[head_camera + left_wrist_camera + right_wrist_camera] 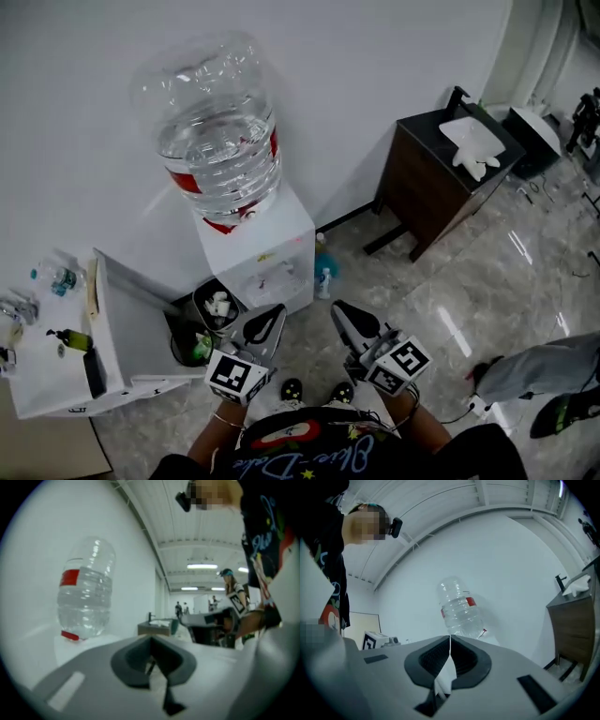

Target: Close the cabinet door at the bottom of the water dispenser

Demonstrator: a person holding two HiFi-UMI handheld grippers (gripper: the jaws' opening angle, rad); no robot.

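Note:
The white water dispenser point(272, 246) stands against the wall with a large clear bottle point(220, 122) on top. From this steep angle its lower front is foreshortened, and I cannot make out the cabinet door. My left gripper point(274, 314) and right gripper point(341, 311) hover side by side in front of the dispenser, a short way off, touching nothing. Both point up toward the bottle point(86, 588) point(459, 609). The left gripper point(151, 641) has its jaws pressed together with nothing between them. The right gripper point(450, 639) is the same.
Two round bins point(214, 307) point(187, 343) with rubbish sit left of the dispenser, beside a white table point(131, 328) carrying bottles. Small blue bottles point(323, 270) stand on the floor at its right. A dark sink cabinet point(436, 173) is farther right. A person's leg point(534, 370) reaches in at the right edge.

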